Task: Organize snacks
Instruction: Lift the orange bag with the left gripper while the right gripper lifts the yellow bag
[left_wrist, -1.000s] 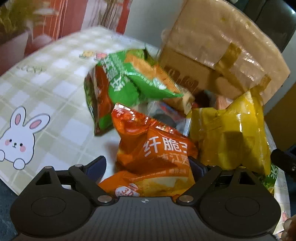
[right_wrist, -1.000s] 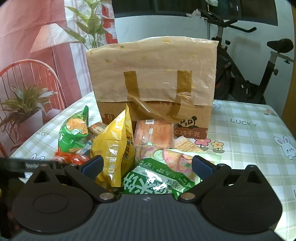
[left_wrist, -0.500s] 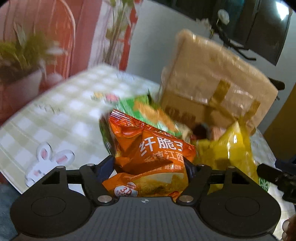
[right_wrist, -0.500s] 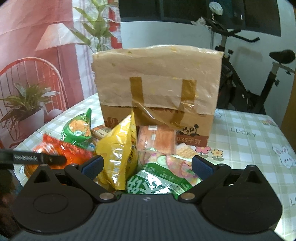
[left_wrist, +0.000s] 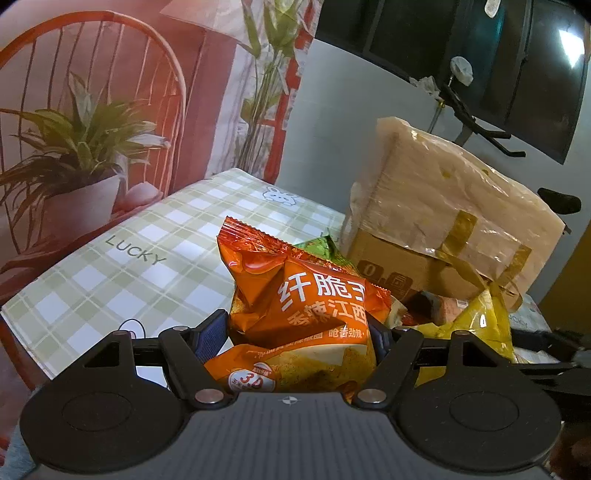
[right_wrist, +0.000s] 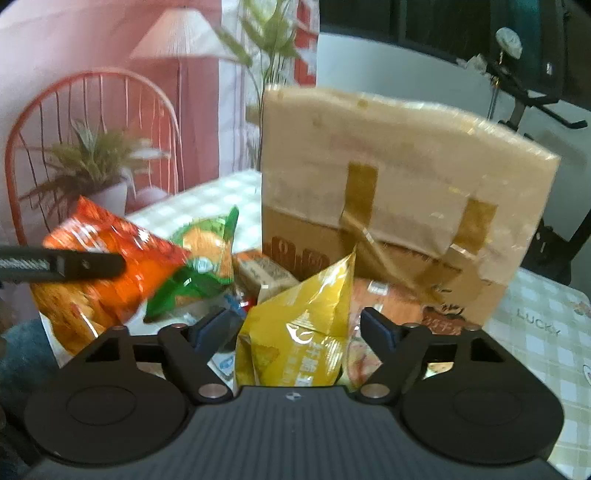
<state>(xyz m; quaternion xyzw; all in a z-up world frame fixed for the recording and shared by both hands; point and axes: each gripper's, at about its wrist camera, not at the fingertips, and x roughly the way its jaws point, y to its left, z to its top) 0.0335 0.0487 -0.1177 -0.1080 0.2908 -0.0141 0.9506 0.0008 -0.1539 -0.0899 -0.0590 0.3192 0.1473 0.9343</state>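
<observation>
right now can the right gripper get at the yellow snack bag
Probably yes. The yellow snack bag stands upright between the fingers of the right gripper, whose jaws have just been closing around it. Nothing lies in between; whether the pads already press on it I cannot tell.

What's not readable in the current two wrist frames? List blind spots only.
- Orange snack bag, left wrist view: its bottom is cut off by the gripper body.
- Yellow snack bag, right wrist view: motion blur; whether the jaws press on it cannot be told.
- Cardboard box: its opening and contents are not shown in either view.
- Small packs in front of the box: blurred, and partly covered by the bags.
- Right gripper, left wrist view: cut off by the frame edge.
</observation>
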